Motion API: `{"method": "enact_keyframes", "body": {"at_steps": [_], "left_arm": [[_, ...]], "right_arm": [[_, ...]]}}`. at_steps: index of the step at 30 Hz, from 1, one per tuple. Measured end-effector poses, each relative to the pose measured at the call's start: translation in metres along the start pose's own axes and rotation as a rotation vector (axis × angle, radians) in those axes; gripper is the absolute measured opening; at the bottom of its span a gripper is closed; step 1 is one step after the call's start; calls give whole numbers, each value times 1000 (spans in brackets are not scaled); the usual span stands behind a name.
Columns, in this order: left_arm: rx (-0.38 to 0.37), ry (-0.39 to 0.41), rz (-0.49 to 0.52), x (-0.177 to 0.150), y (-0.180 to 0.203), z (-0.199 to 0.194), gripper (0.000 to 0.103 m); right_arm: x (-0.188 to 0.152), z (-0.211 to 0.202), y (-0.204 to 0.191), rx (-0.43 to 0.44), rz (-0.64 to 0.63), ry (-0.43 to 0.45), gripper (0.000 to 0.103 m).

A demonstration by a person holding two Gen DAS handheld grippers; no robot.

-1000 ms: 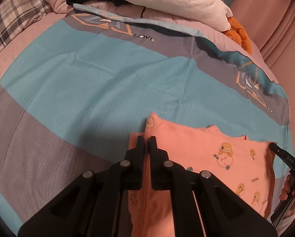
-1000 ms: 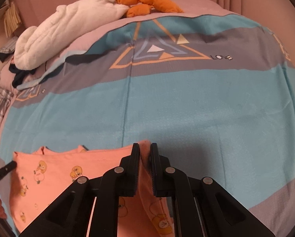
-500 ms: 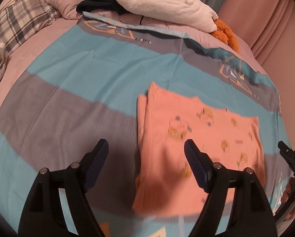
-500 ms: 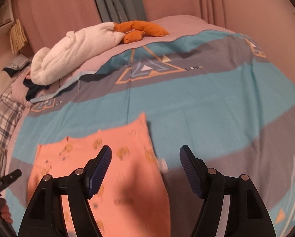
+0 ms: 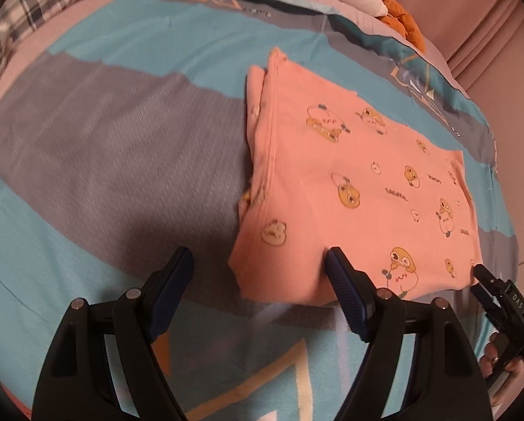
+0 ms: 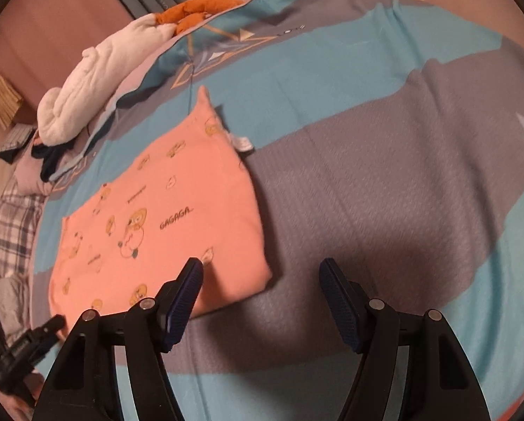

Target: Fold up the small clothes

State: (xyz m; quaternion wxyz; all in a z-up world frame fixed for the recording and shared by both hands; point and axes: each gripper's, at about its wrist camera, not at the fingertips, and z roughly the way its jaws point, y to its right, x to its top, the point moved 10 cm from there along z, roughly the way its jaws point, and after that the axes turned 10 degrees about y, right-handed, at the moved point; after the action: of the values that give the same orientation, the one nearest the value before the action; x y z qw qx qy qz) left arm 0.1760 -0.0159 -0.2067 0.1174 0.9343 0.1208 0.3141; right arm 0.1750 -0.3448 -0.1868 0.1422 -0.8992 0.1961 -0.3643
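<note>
An orange child's garment point(image 5: 349, 182) printed with yellow cartoon animals lies folded flat on the striped teal and grey bedspread point(image 5: 104, 147). My left gripper point(image 5: 258, 259) hovers over the garment's near left corner, its jaws wide and closing slightly, and the pads press on nothing. My right gripper point(image 6: 261, 268) stands open just off the garment's point(image 6: 163, 224) near right corner, mostly over bare bedspread point(image 6: 384, 193). Each gripper shows at the edge of the other's view: the right one point(image 5: 500, 298) and the left one point(image 6: 27, 343), each held by a hand.
A white fluffy blanket point(image 6: 97, 77) and an orange cloth point(image 6: 199, 7) lie at the bed's far end, with a dark garment point(image 6: 51, 154) beside them. Plaid bedding point(image 5: 44, 3) sits at the far left. Pink curtains point(image 5: 490, 35) hang behind.
Both grippers were shut on the garment's far corners; they have opened, let the cloth go and drawn back to its near edge. The garment now lies flat, folded.
</note>
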Motion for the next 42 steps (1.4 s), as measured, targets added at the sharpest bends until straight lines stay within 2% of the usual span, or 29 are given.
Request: {"method": "enact_keyframes", "body": {"at_steps": [6,8,10,12,14,16,17,18,21,25,32,37,42], "left_arm": [[-49,-3,-51,2,9,8,76],[-62,1,-58,4,11,9,71],[-70,-2,-64,5,14,11,58],[-81,-5,-72,7,16,14,48],[-95,-9,-84,8,18,16,37],[-133,-21,-102,7,22,18,14],[-138,-23,-107,6,22,17,13],[-130,-16,-104,7,23,15,11],[-123,1,-84,8,26,7,9],[-130,16,-56,7,28,-8,8],[-159,-20,-20,-14,34,-38,9],[-185,-66,35,-36,45,-58,12],[-133,-76,73,-45,38,-58,15]], "right_arm": [[-4,13,-22,91,42,-2,71],[-4,16,-26,96,53,12,68],[-2,21,-31,105,57,22,64],[-1,24,-31,95,57,33,56],[3,27,-29,80,54,48,41],[6,29,-27,74,64,54,29],[7,29,-27,71,68,59,18],[9,28,-27,60,60,68,15],[12,15,-29,48,36,118,11],[22,-7,-37,94,36,166,9],[35,-53,-50,132,-11,238,8],[35,-82,-41,87,-33,251,8],[30,-86,-41,56,-85,244,8]]}}
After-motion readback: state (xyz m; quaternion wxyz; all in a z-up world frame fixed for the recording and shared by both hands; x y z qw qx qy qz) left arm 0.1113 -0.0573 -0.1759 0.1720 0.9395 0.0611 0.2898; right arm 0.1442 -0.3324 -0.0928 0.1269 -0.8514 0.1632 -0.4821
